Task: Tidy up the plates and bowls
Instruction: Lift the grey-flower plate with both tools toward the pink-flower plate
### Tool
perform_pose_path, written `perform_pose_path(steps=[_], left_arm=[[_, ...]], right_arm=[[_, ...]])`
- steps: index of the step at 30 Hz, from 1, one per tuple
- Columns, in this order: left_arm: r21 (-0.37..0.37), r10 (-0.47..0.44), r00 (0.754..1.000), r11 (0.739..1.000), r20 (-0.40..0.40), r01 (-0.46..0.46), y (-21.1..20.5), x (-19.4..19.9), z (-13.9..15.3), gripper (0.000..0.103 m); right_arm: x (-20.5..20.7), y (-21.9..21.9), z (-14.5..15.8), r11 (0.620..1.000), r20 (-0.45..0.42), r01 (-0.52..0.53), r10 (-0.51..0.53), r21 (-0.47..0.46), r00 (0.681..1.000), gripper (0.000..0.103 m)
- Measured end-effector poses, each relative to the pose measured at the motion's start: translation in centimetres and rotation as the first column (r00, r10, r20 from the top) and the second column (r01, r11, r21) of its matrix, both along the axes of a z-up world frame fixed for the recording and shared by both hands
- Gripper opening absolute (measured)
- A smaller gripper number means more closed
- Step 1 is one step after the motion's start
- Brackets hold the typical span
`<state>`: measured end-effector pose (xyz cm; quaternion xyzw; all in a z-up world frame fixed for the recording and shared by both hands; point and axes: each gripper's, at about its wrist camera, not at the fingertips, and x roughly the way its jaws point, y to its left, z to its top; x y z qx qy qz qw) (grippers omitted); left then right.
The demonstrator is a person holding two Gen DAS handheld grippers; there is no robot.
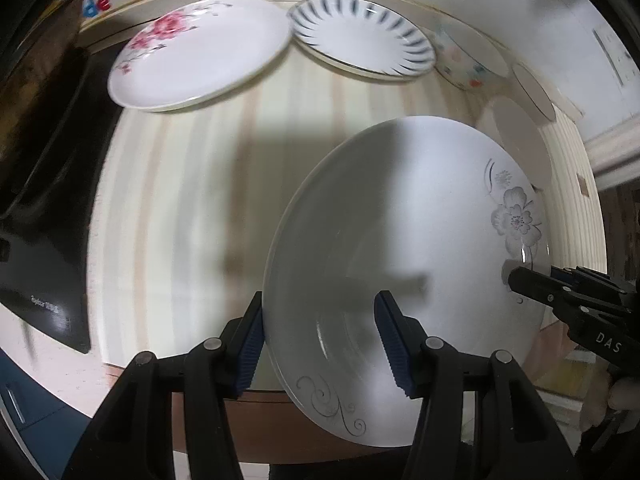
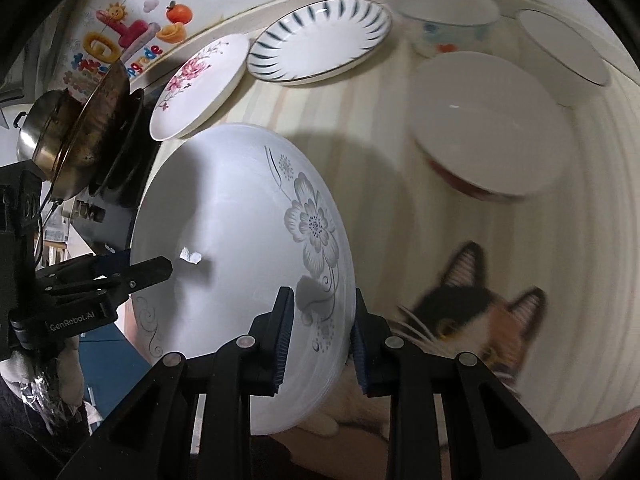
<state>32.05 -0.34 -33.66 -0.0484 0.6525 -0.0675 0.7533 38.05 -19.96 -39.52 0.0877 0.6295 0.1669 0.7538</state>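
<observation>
A white plate with a grey flower print (image 1: 380, 260) (image 2: 240, 240) is held tilted above the table by both grippers. My left gripper (image 1: 320, 344) is shut on its near-left rim. My right gripper (image 2: 320, 336) is shut on the opposite rim by the flower; it shows in the left wrist view (image 1: 532, 284). The left gripper shows in the right wrist view (image 2: 152, 270). On the table behind lie a pink-blossom plate (image 1: 200, 52) (image 2: 200, 84), a blue-striped plate (image 1: 364, 36) (image 2: 320, 40), a patterned bowl (image 1: 464, 60) (image 2: 448, 28) and two white bowls (image 2: 492, 120) (image 2: 560, 44).
A striped cream table (image 1: 192, 200) carries the dishes. A black induction cooker (image 1: 44, 200) stands at the left with a metal pot and lid (image 2: 76, 132). A calico cat (image 2: 472, 320) sits at the table's near edge under my right gripper. The wall behind has colourful stickers (image 2: 120, 40).
</observation>
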Motion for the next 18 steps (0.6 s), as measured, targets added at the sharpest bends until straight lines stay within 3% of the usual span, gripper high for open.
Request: perform_pose_path(steps=[10, 18], left_arm=[[-0.011, -0.082, 0.995, 0.997, -0.048, 0.082, -4.1, -0.3, -2.2, 0.051], [0.008, -0.104, 0.993, 0.994, -0.064, 0.105, -6.2, 0.4, -3.4, 0.051]], right_arm=[[-3.2, -5.2, -2.5, 0.996, -0.075, 0.085, -0.085, -0.01, 0.994, 0.029], [-3.8, -7.7, -3.7, 0.992, -0.085, 0.125, -0.126, -0.019, 0.988, 0.029]])
